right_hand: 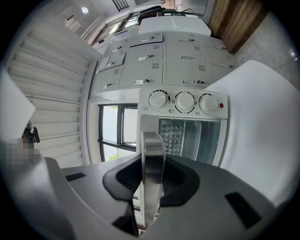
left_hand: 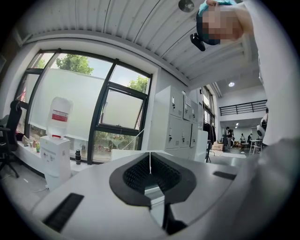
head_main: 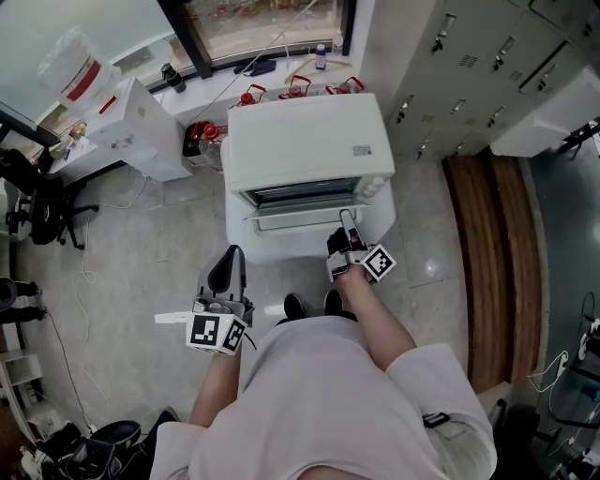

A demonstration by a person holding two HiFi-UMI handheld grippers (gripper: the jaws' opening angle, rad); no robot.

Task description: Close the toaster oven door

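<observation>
As I look along the right gripper (right_hand: pixel 153 180) through its own camera, I see its two dark pads clenched on the door handle (right_hand: pixel 153 145), a shiny metal bar that runs straight between them. Just behind the bar is the toaster oven door (right_hand: pixel 187 138), with a white frame and a glass pane, and the ribbed inside of the oven shows through the glass. In this view three round knobs (right_hand: pixel 184 101) sit in a row next to the door, with a small red dot beside the last one.

In the head view the right gripper (head_main: pixel 349 230) reaches forward to the right end of the toaster oven door (head_main: pixel 305 217). The door is not shut: it leans outward from the front of the toaster oven (head_main: pixel 309 150), and a dark gap stays open above its top edge. The oven is a white box standing on a white stand, directly in front of me.

The left gripper (left_hand: pixel 150 164) is closed on nothing; its pads meet in a thin line. In the head view the left gripper (head_main: pixel 225 281) hangs well apart from the oven, lower and to the left, over the tiled floor (head_main: pixel 141 281).

Farther out, a water dispenser (head_main: pixel 127 127) stands to the left below the window (head_main: pixel 262 23), grey lockers (head_main: pixel 469 66) fill the right side, and a wooden strip (head_main: pixel 492 253) lies along the floor there.
</observation>
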